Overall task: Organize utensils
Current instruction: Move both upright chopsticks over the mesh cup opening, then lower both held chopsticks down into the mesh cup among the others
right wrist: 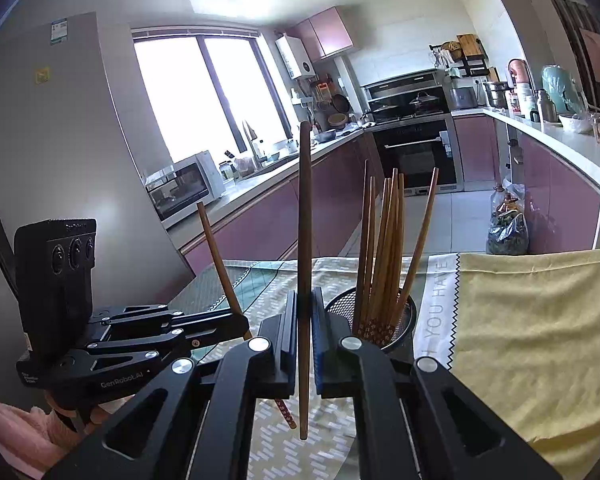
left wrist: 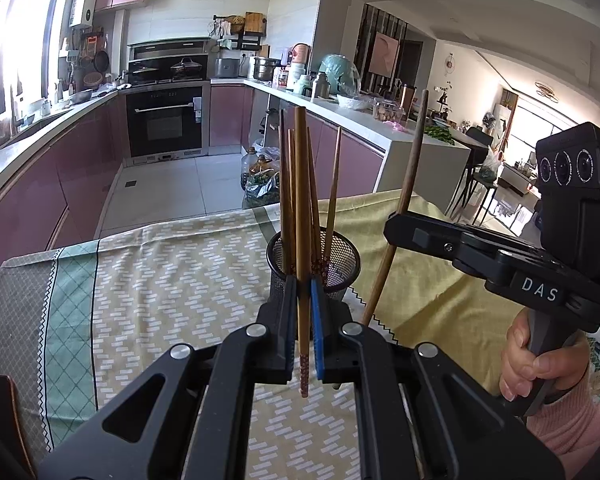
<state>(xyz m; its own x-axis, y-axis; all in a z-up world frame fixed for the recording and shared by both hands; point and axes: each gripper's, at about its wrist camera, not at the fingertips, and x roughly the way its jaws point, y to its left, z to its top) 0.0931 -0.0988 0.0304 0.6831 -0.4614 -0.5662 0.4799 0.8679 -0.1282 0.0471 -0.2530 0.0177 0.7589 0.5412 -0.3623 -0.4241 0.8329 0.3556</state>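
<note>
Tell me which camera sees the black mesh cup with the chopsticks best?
The right wrist view: the mesh cup shows its rim and chopsticks beside the right gripper. In the left wrist view, the left gripper and its chopstick partly cover the cup.

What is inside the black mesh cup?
The mesh cup holds a bundle of wooden chopsticks standing upright, patterned ends down. The cup's bottom is hidden by the right gripper's fingers.

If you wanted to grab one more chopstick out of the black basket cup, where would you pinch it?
Pinch it high on the bare stick, coming from above. The chopsticks stand nearly upright in the mesh cup, their patterned ends down inside it, so only the upper shafts are free. The one leaning off to the right stands apart from the bunch, so it looks easiest.
</note>
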